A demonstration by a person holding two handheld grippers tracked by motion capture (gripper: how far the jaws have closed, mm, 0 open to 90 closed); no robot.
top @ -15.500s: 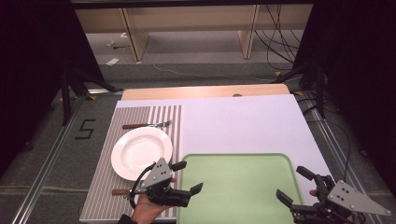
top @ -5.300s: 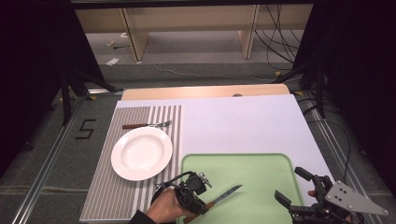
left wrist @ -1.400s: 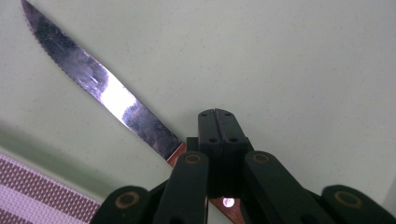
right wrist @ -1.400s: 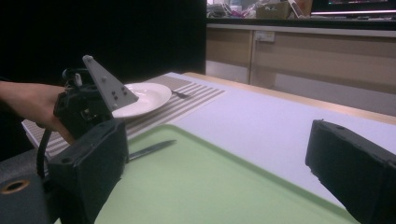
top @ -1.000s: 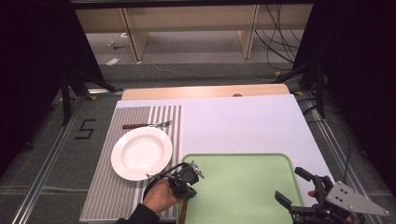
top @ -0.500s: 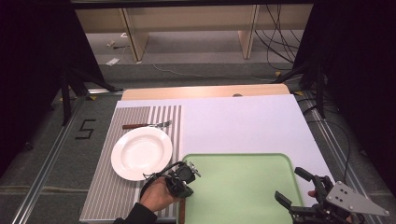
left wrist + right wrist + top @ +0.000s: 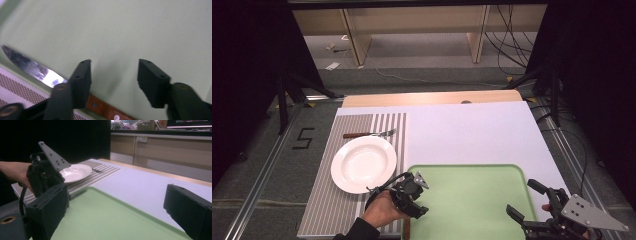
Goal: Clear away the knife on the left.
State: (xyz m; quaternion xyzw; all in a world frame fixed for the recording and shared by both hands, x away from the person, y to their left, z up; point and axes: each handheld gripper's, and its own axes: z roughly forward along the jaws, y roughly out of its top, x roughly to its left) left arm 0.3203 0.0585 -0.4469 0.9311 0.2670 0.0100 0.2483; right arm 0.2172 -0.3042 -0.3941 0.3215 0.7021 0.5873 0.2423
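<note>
Left claw [image 7: 113, 75] has just been spreading its jaws and we see nothing between them now, the wooden-handled knife [image 7: 37, 71] lying free along the green tray's [image 7: 472, 200] left rim beside the striped placemat [image 7: 327, 215], so we judge it set down.

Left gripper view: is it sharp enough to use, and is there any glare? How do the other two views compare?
Left gripper view: soft and blurred throughout, glare on the knife blade, a faint jaw shadow on the green tray. High view: evenly lit table, dark surroundings, the left gripper readable. Right gripper view: near jaws out of focus, plate fairly sharp with a bright highlight, background black at left.
</note>
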